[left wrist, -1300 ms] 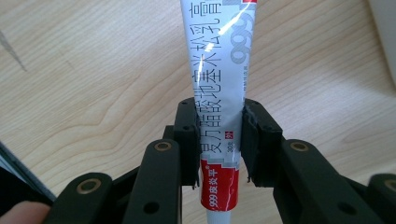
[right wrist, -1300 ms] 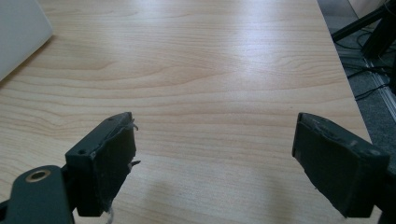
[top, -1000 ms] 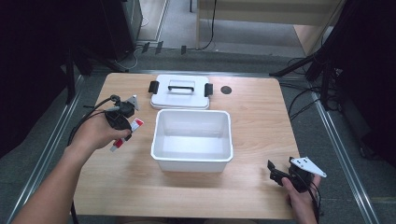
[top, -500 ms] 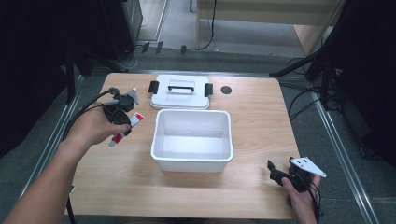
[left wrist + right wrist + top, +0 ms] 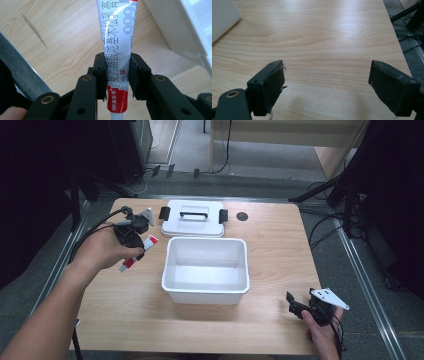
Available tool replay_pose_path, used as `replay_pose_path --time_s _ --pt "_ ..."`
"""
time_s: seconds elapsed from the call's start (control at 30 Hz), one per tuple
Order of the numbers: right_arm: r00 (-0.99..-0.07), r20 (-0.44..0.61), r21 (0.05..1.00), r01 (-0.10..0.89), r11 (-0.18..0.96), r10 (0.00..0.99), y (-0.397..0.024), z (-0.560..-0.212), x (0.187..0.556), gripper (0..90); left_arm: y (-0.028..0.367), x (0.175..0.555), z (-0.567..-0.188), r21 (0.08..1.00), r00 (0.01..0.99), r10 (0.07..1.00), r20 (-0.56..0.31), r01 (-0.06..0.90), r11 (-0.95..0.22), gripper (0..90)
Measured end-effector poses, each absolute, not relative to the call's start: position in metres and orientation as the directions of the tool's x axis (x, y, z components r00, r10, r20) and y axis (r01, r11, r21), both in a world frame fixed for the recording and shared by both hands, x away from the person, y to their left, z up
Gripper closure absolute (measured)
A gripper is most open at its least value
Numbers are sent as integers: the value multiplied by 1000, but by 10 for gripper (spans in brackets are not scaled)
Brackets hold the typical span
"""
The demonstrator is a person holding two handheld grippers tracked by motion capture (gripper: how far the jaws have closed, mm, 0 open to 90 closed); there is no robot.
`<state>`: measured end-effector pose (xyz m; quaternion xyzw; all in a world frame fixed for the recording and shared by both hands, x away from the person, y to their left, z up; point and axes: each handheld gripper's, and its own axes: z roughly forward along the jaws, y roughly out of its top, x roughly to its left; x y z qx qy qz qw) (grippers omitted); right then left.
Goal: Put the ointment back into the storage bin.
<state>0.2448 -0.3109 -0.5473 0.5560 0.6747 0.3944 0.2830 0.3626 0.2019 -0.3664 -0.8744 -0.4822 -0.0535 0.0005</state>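
High view: the left gripper (image 5: 134, 231) grasps a red-and-white ointment tube (image 5: 138, 252) near the left edge of the worktop (image 5: 270, 245), just beside the open white bin (image 5: 206, 270). The bin's lid (image 5: 193, 218) lies flat behind it, toward the far edge. The right gripper (image 5: 300, 306) rests released at the near right corner, nothing between its jaws.

Left gripper view: the jaws clamp the tube (image 5: 117, 50) close to its red cap end, the long body reaching out ahead of them, the bin's wall (image 5: 175, 32) close on the right. Held so near one end, the tube could swing or slip in the pads, and its free end could catch the bin's rim on the way in. The print reads "999" in large grey digits beside a column of Chinese characters; the red band carries "999" and smaller white characters, and a small "30" mark.

Right gripper view: the jaws stand wide apart over bare wood.
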Motion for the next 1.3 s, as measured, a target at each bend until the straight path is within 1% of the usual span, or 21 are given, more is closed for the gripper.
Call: replay_pose_path --time_s 0.87,1.3 --pt "-225 58 846 528 72 973 -311 -547 245 135 166 361 -343 64 599 791 124 791 -608 706" --pt "-226 58 846 528 73 972 -311 -547 245 135 146 358 -340 62 634 764 117 763 -643 706"
